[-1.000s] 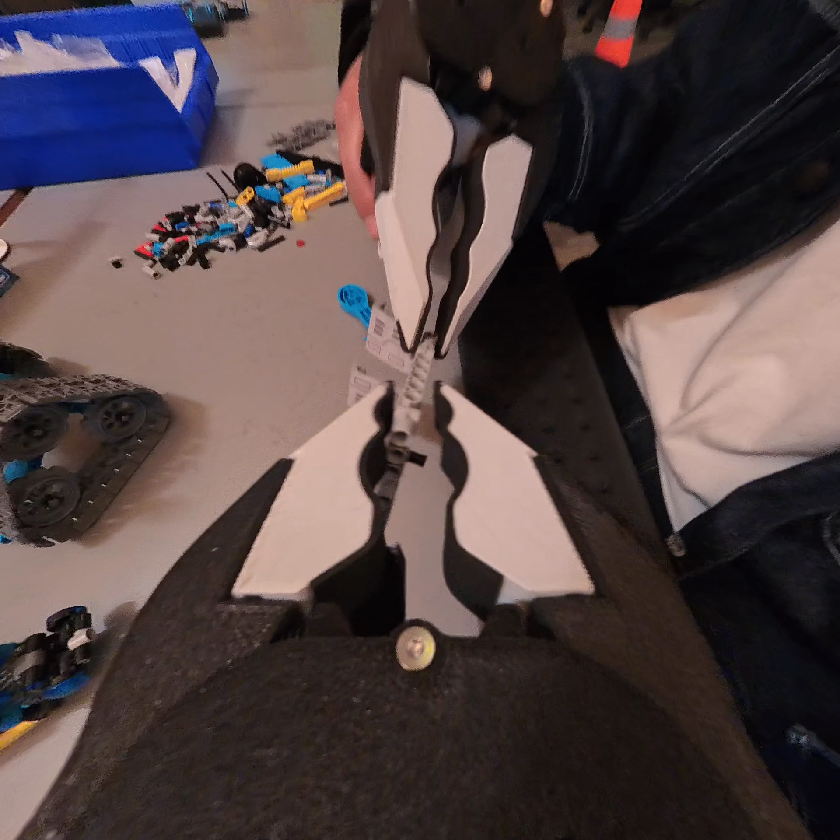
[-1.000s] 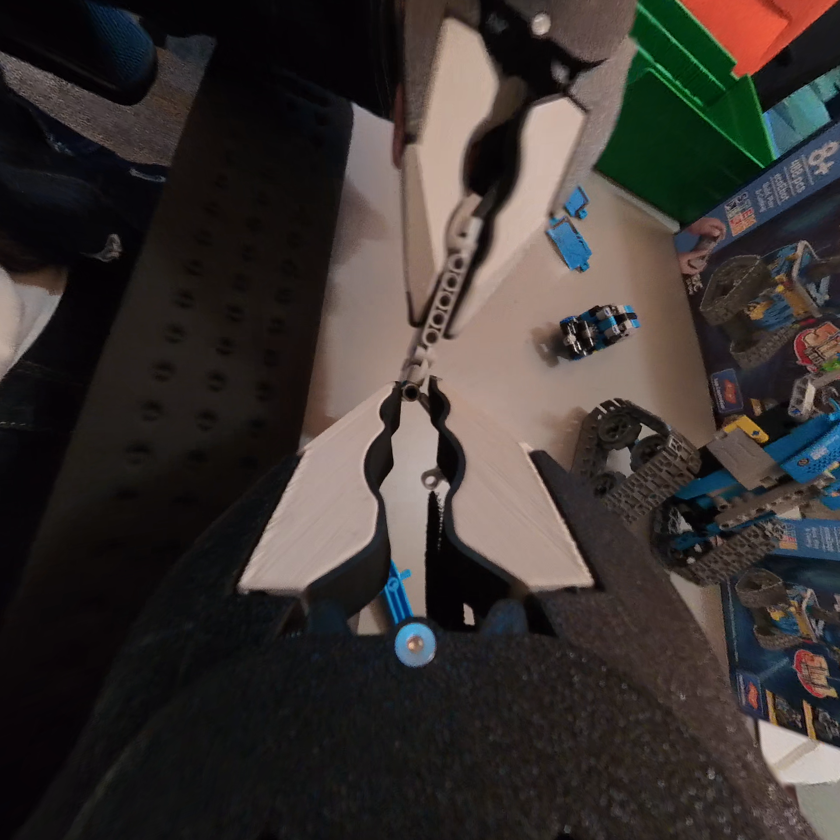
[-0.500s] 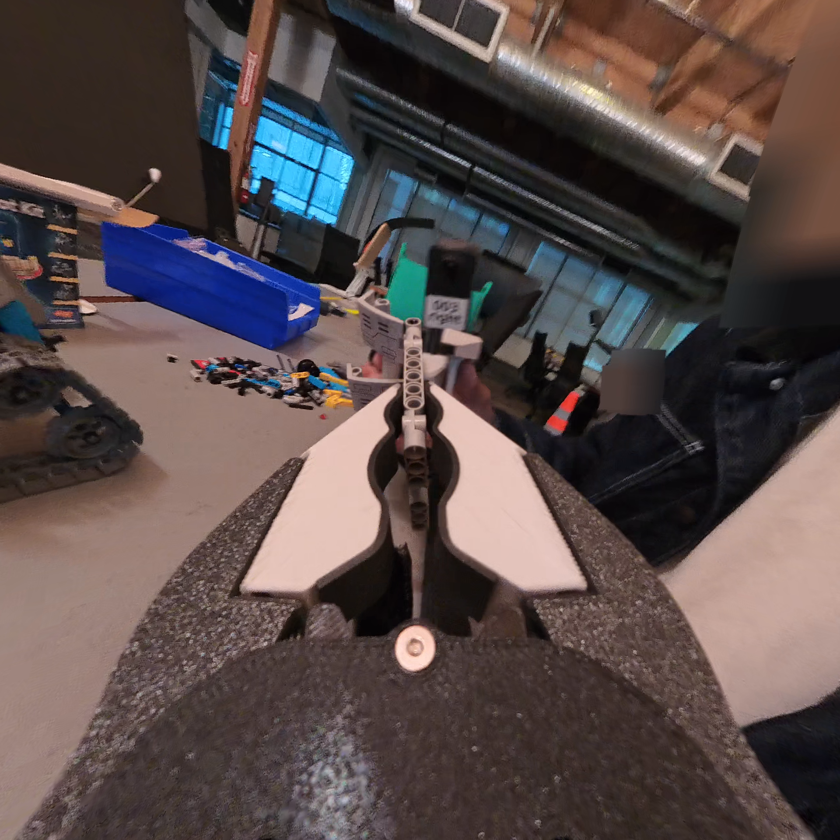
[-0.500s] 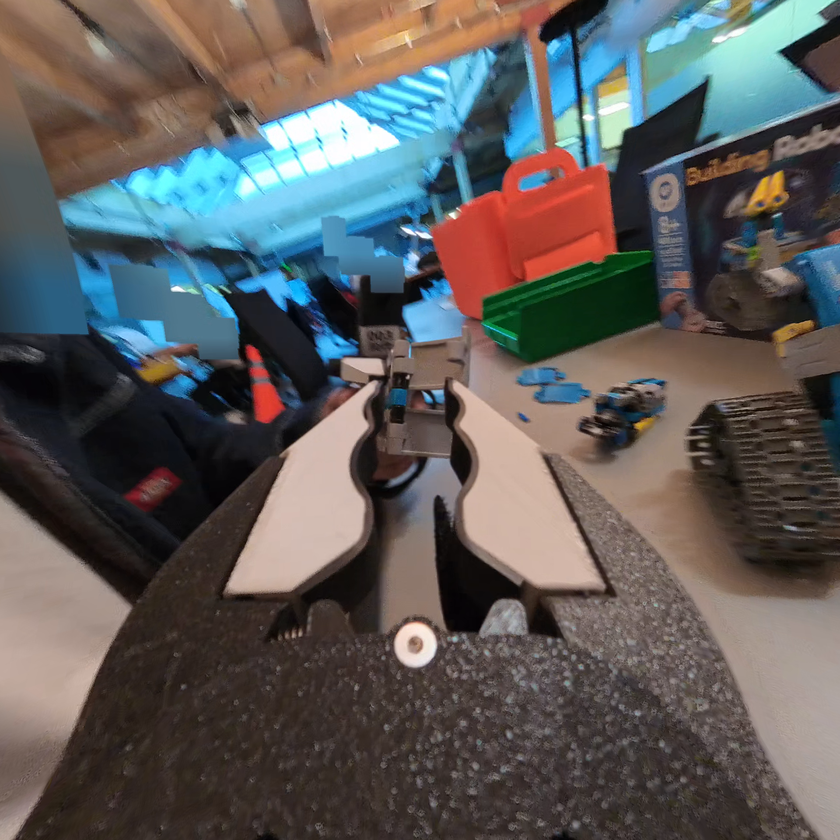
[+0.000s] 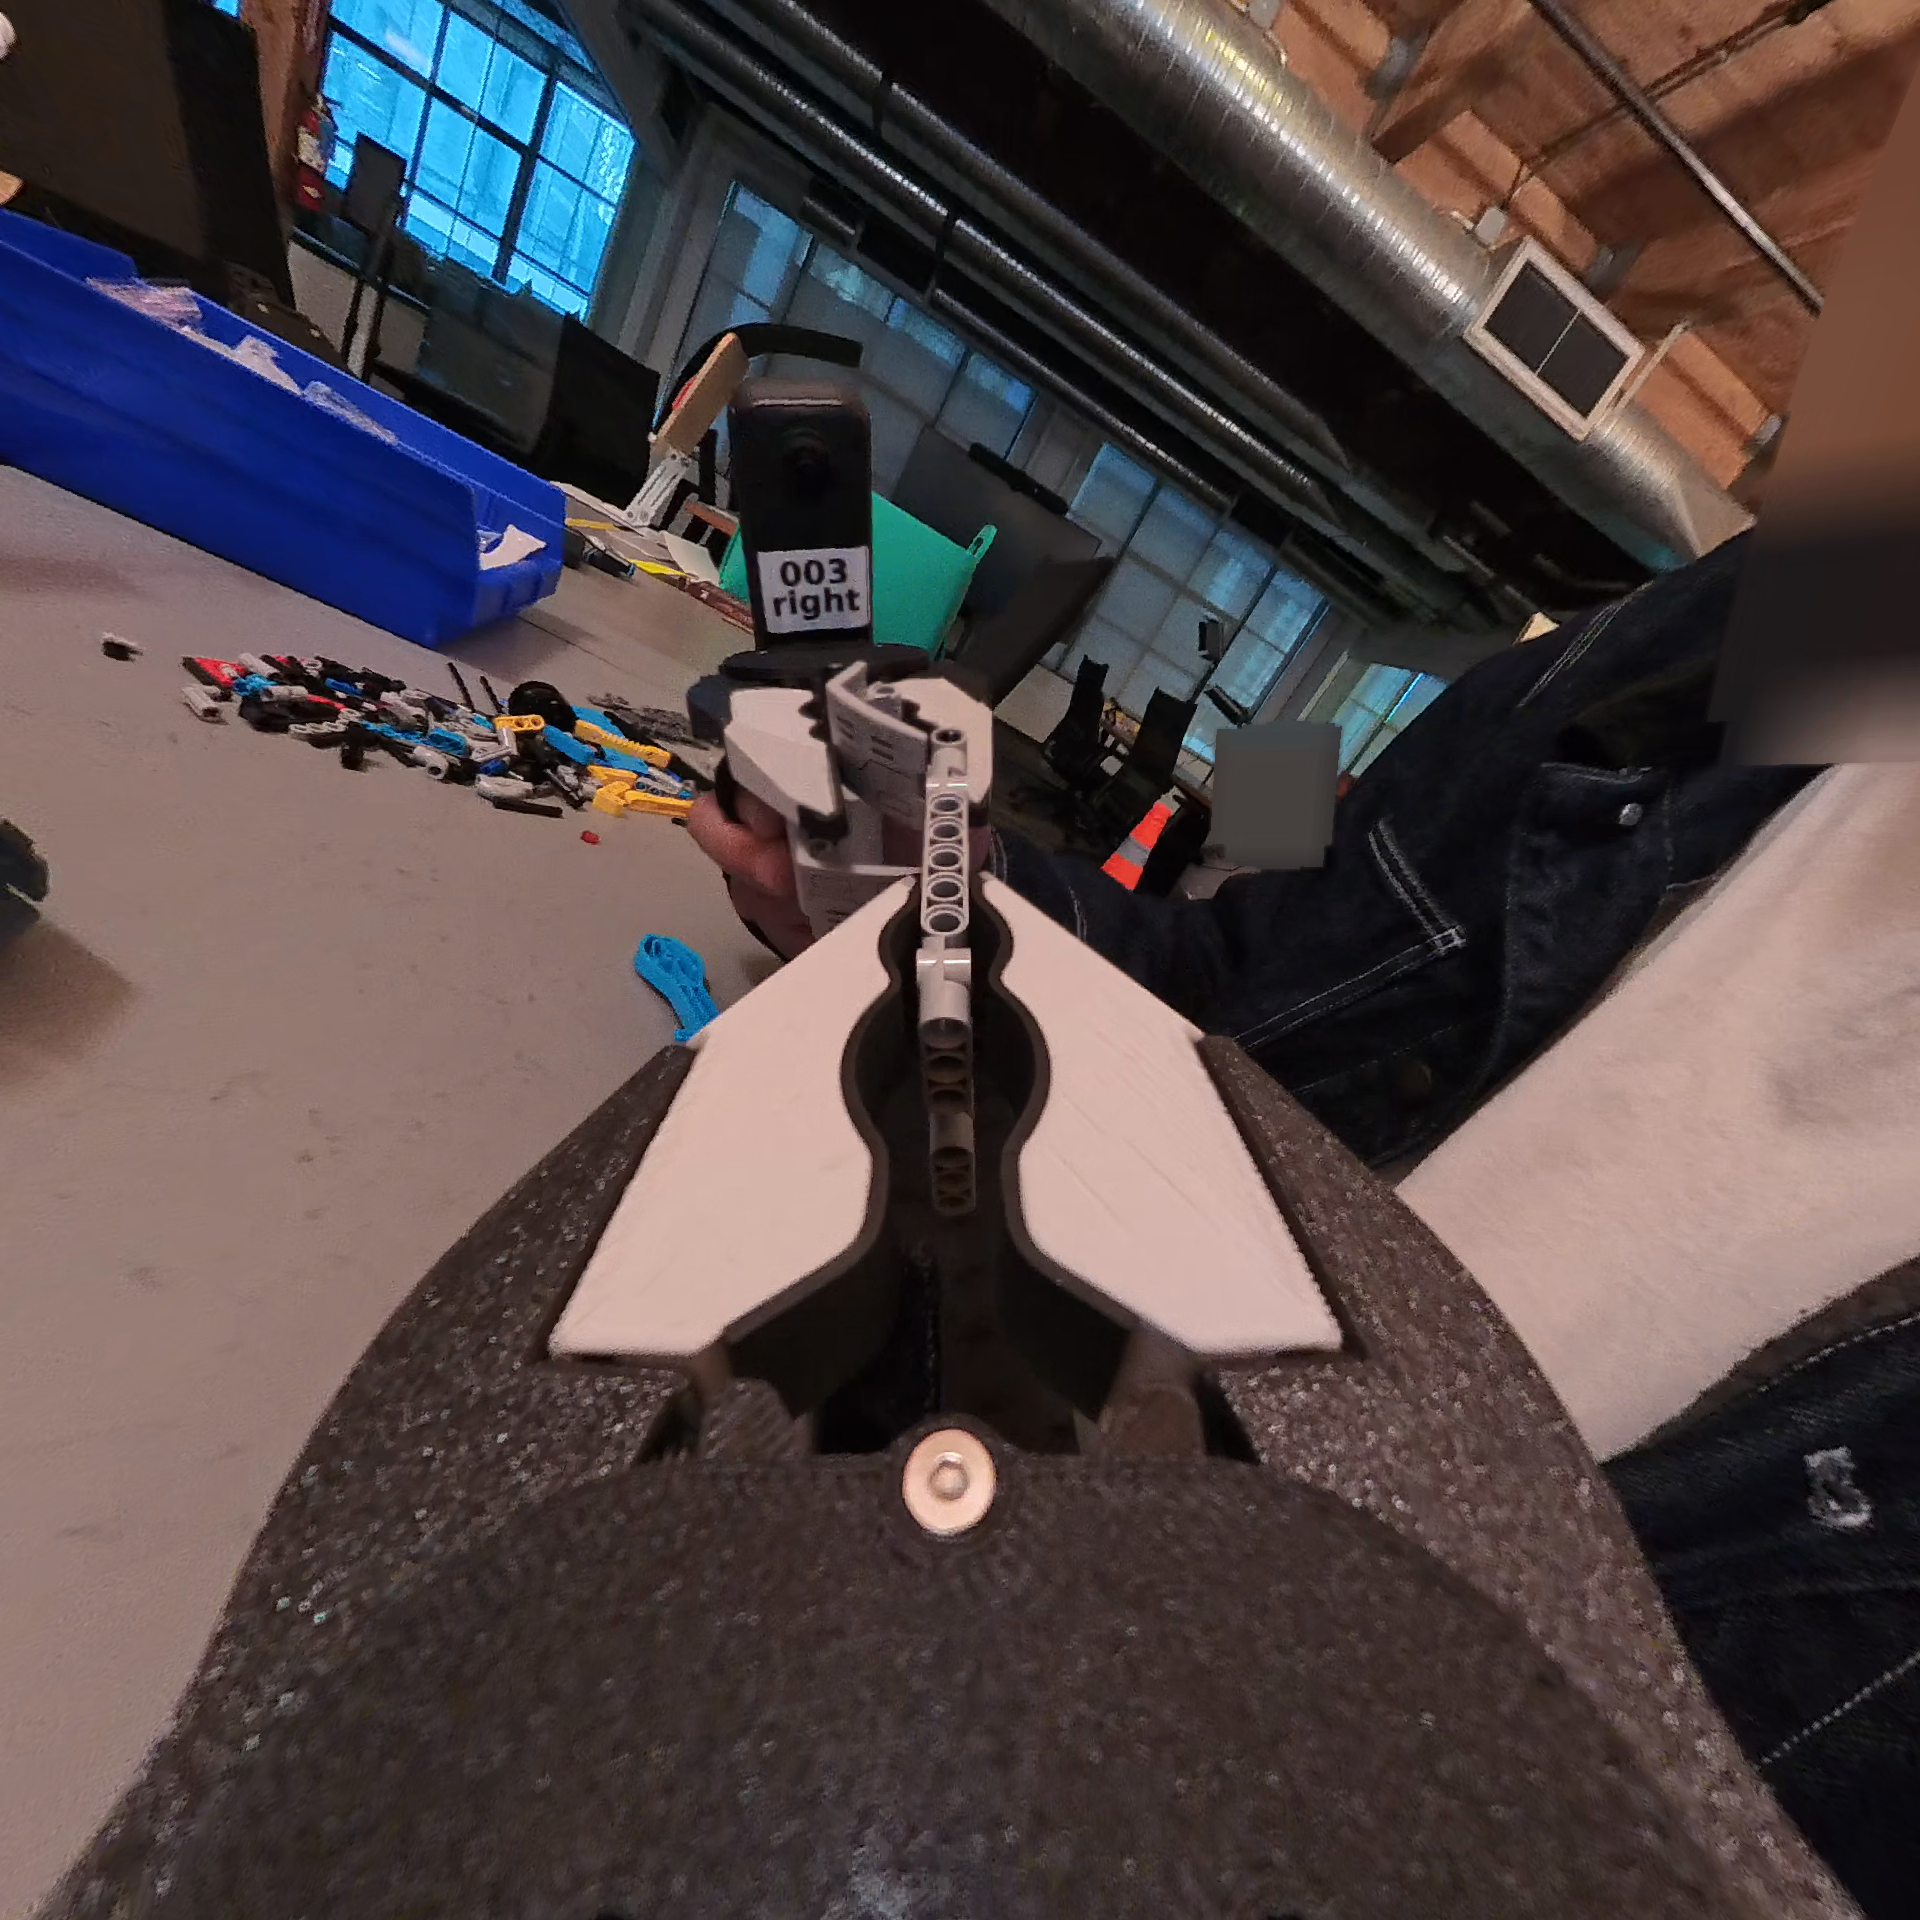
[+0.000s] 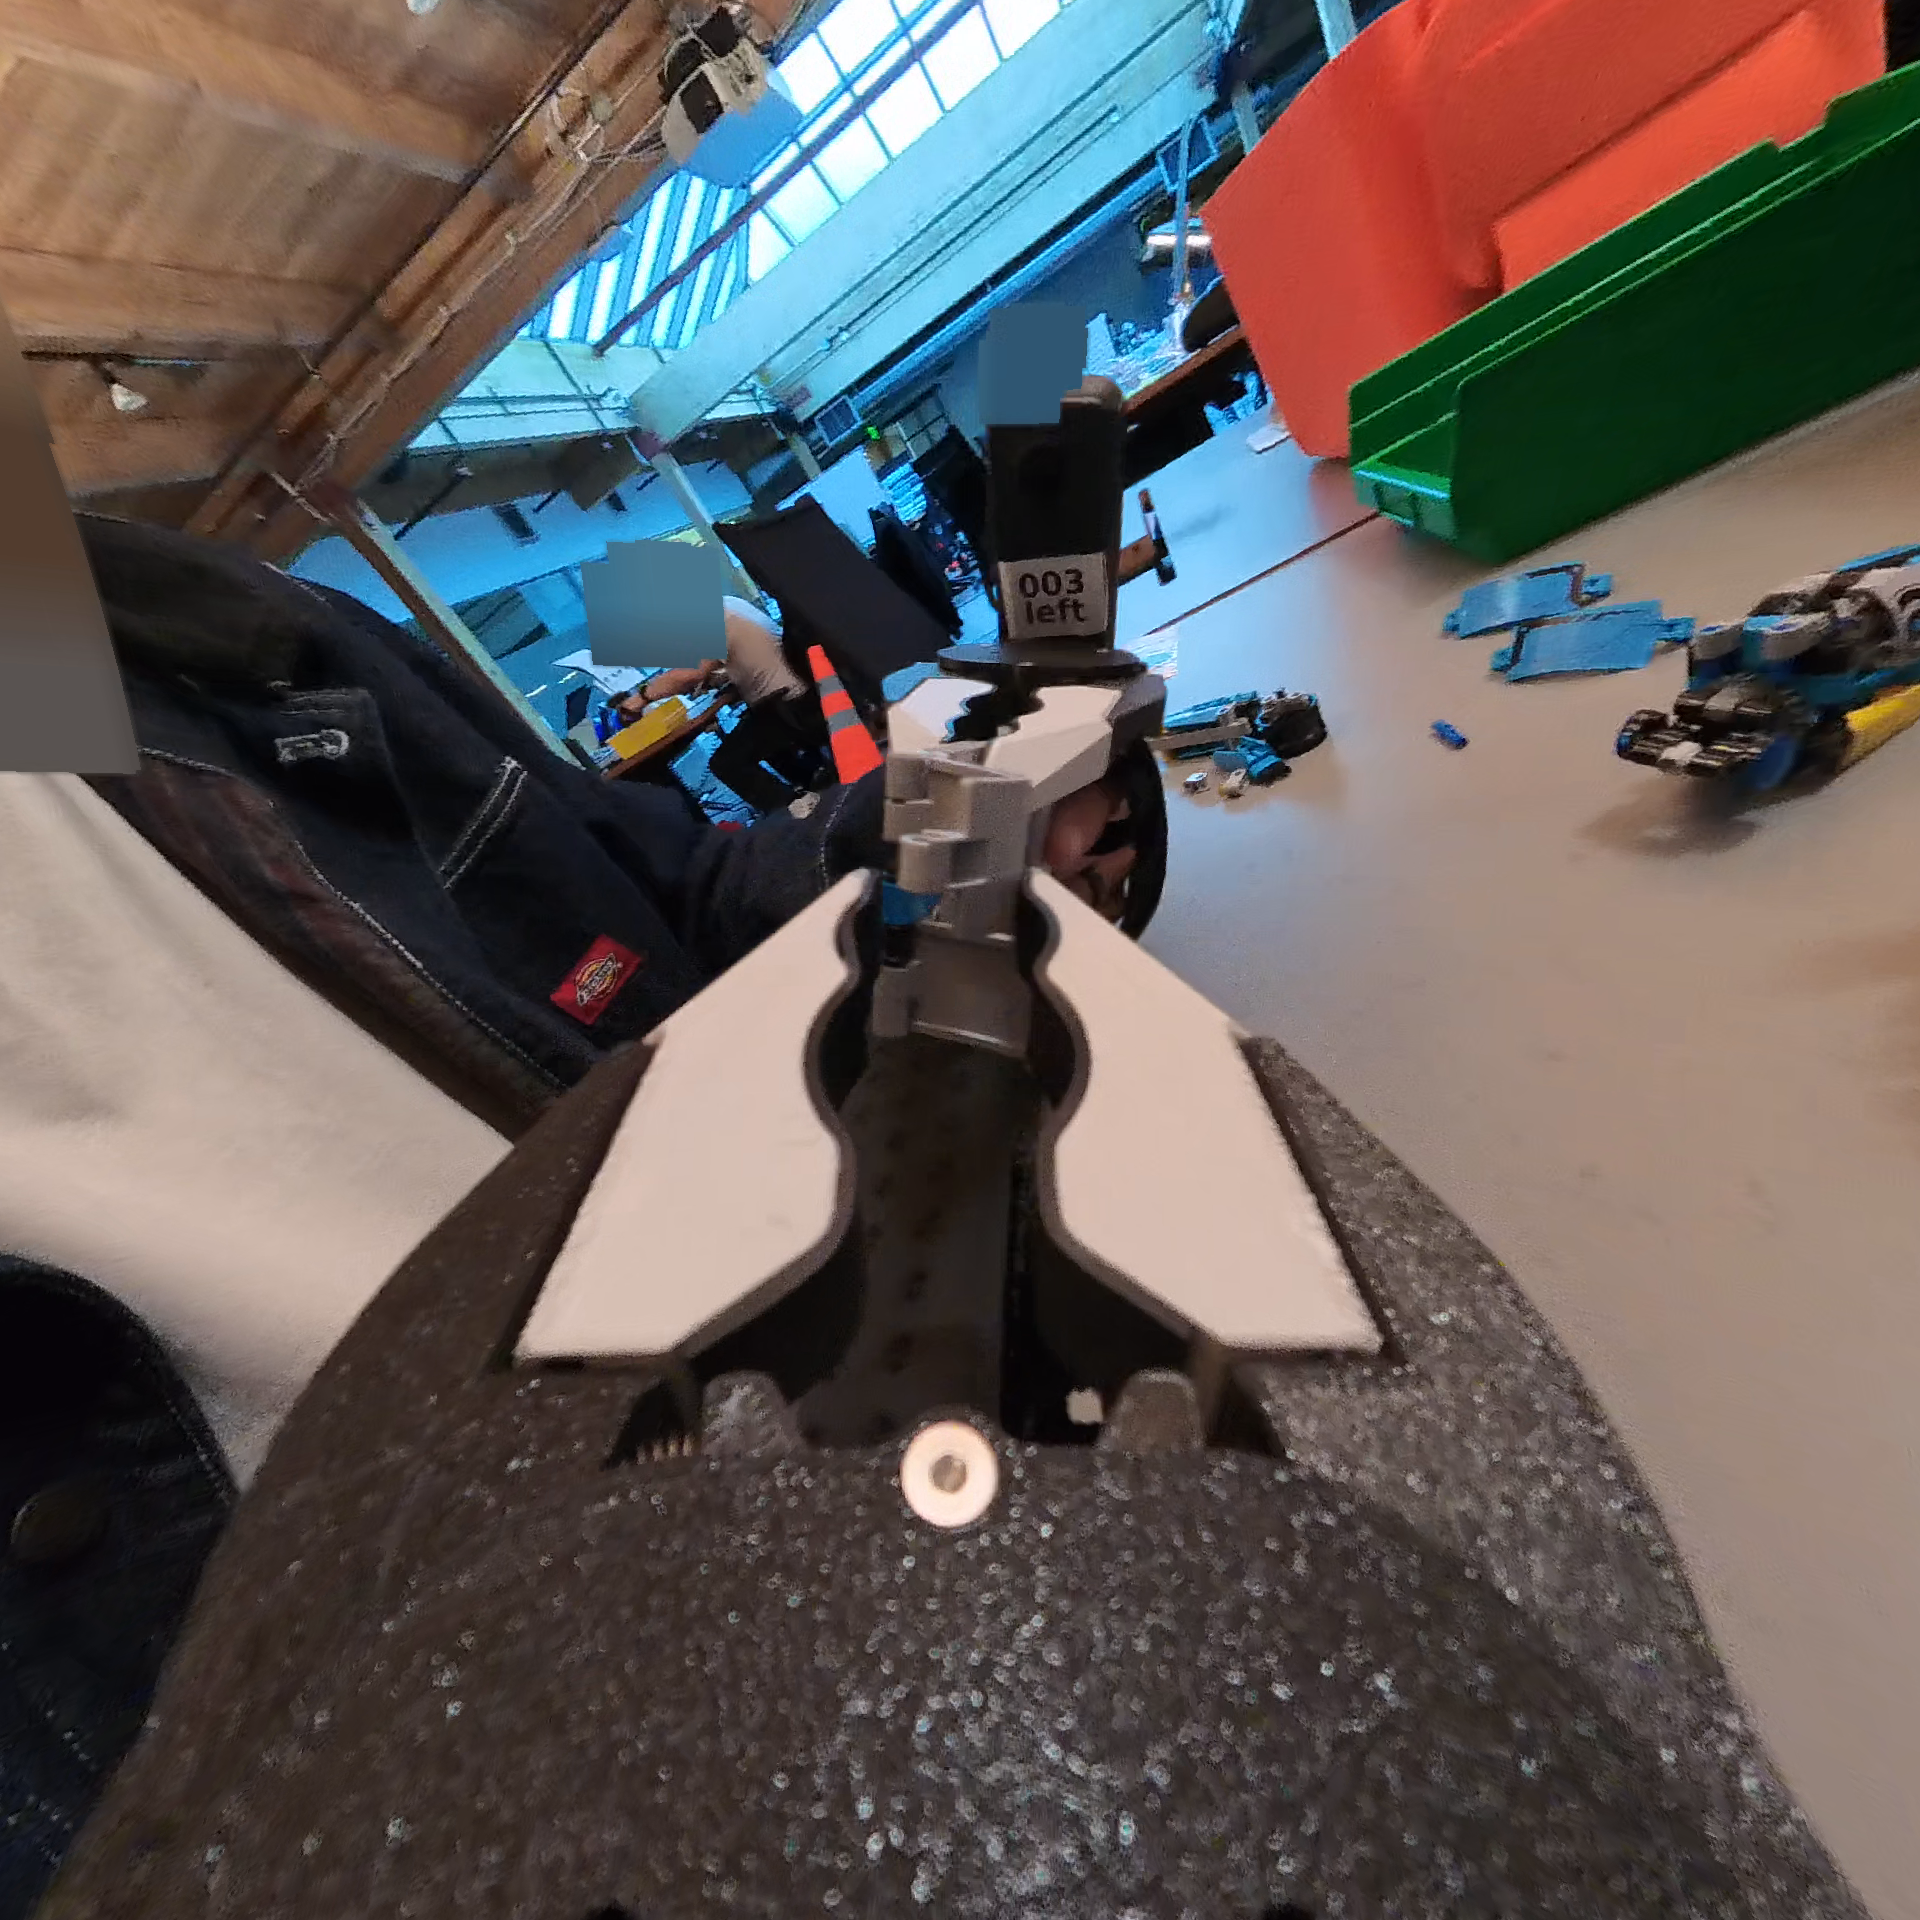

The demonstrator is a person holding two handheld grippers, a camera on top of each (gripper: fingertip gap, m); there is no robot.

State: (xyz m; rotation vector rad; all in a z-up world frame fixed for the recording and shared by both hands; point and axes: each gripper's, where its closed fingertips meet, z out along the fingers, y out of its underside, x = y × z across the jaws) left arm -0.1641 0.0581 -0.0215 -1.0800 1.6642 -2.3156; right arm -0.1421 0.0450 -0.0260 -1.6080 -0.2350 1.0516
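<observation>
Directly ahead, the left gripper [image 5: 943, 914] clenches a grey holed beam [image 5: 945, 935] lengthwise, pointing at the right gripper [image 6: 940, 914], which grasps a grey brick assembly [image 6: 951, 883].

Matt grey plastic beam [image 5: 943, 862]; rough speckled foam hand-held gripper [image 5: 943, 914].

Grey tabletop [image 5: 260, 1039]. Blue bin [image 5: 239, 457] at the far left, and near it a scattered pile of small toy building parts [image 5: 436, 727]. One blue toy part [image 5: 675, 977] lies alone. Green bin [image 6: 1662, 416] with an orange case [image 6: 1507, 187] behind it. Flat blue pieces [image 6: 1558, 634], a small toy vehicle [image 6: 1766, 696] and an orange cone [image 6: 842, 717].
</observation>
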